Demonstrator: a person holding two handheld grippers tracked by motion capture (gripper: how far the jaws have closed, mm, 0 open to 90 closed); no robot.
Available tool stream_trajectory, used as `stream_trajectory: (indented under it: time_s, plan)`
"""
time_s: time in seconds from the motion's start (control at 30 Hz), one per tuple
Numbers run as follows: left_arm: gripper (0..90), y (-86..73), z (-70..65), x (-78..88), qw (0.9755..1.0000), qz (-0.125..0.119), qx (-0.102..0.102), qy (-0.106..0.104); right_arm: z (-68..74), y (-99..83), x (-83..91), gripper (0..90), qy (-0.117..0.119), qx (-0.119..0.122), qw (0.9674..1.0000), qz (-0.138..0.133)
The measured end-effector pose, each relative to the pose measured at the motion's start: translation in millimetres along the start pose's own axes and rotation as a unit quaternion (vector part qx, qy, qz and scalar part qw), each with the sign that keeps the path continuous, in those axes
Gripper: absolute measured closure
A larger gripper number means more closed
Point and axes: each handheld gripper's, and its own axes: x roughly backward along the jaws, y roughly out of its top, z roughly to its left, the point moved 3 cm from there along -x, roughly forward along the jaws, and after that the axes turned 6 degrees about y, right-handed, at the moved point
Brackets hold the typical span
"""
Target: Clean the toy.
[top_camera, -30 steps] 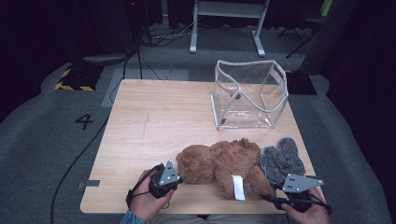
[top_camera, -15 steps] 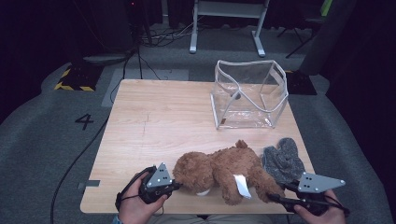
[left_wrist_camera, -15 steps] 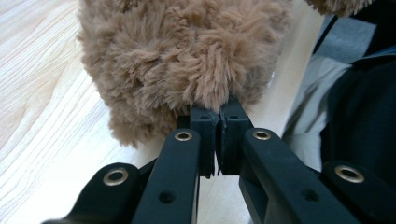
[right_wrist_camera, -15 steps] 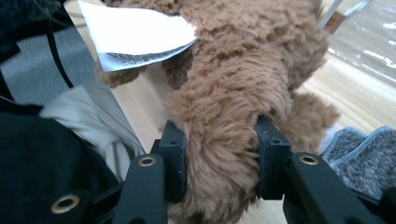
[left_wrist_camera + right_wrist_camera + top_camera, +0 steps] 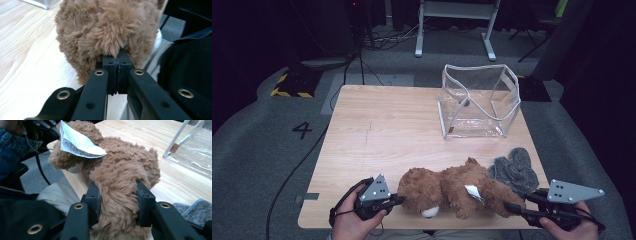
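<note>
A brown plush teddy bear lies stretched sideways at the table's near edge, a white label on its back. My left gripper is shut on a tuft of fur at the bear's head end. In the left gripper view the jaws meet tightly, pinching the fur of the bear. My right gripper grips the other end. In the right gripper view its jaws clamp a thick furry limb of the bear, below the label.
A clear plastic zip bag stands open at the far right of the wooden table. A grey fuzzy cloth item lies just right of the bear. Dark floor, cables and a metal stand surround the table.
Both hands have risen with the bear held between them. The bear has stretched out lengthwise, and the right gripper has shifted to the right.
</note>
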Motion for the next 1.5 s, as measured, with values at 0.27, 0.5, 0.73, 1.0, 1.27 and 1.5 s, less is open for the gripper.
stream_trajectory:
  time_s: [0.27, 0.5, 0.73, 1.0, 1.27, 1.5]
  plan:
    - [88.0, -13.8, 35.6, -32.7, 0.9982, -0.001, 0.043, 0.042, -40.1, 0.7, -40.2, 59.9, -0.019, -0.009, 0.9997, -0.009]
    - [51.6, -13.2, 45.8, -43.3, 0.9957, -0.033, 0.013, 0.086, -64.0, -12.7, -67.2, 59.9, -0.023, 0.009, 0.9997, 0.001]
    - [35.8, -3.8, 46.6, -42.1, 0.9938, -0.074, 0.020, 0.080, -66.1, -22.0, -72.7, 59.9, -0.017, 0.022, 0.9996, 0.003]
    - [80.2, -0.5, 37.2, -55.6, 0.9965, -0.030, -0.009, 0.078, -67.3, -23.0, -72.5, 54.5, -0.031, 0.030, 0.9991, 0.002]
    - [82.6, -3.2, 32.8, -60.5, 0.9964, -0.027, -0.018, 0.079, -72.1, -19.7, -54.9, 36.0, -0.046, 0.036, 0.9982, -0.017]
    - [82.7, -3.6, 32.5, -61.5, 0.9959, -0.028, -0.018, 0.083, -112.4, -37.7, -24.1, 29.5, -0.171, 0.022, 0.9839, 0.049]
